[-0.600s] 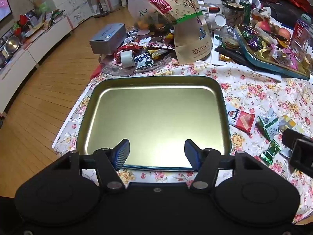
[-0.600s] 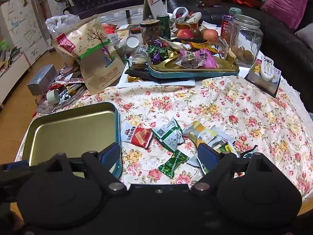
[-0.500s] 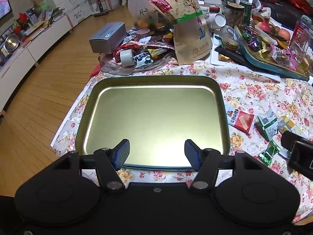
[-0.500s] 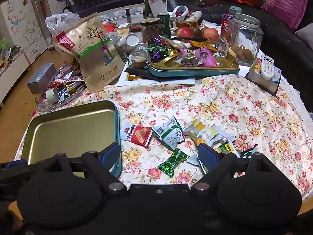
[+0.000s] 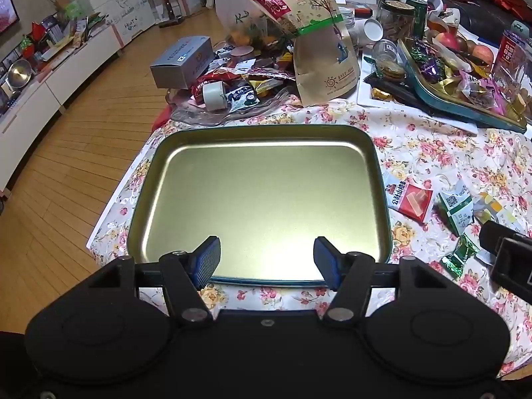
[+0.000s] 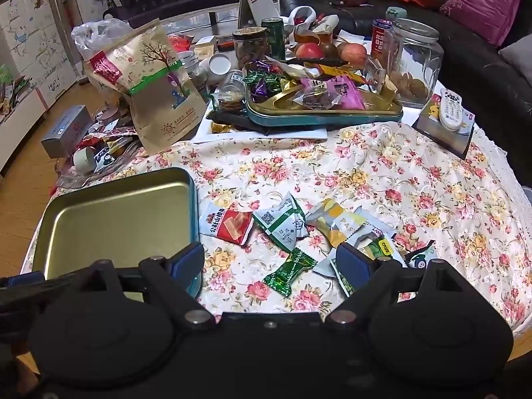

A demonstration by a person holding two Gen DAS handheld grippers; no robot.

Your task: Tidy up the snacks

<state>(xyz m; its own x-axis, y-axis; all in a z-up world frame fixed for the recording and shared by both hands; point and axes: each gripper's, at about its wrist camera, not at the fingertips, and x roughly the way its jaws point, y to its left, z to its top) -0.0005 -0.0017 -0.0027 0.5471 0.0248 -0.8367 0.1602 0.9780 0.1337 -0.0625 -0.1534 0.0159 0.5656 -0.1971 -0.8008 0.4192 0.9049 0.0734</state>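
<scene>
Left tongs [image 5: 265,259]: matte black plastic body, two broad round housings with faint raised circles, one each side. Two black angled finger arms, each pivoted on a silver round-head screw. Fingertips [image 5: 208,256] faced with dark blue ribbed pads. Black crossbar runs behind the arms. Small screw at centre of the front edge.

Right tongs [image 6: 271,262]: same build. Black shell, twin round housings, silver pivot screws, blue pads [image 6: 353,263], small centre screw.

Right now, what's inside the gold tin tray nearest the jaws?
Nothing: the gold tin tray shows bare metal. Its near edge is hidden behind the left gripper. Snack packets lie beside it.
</scene>
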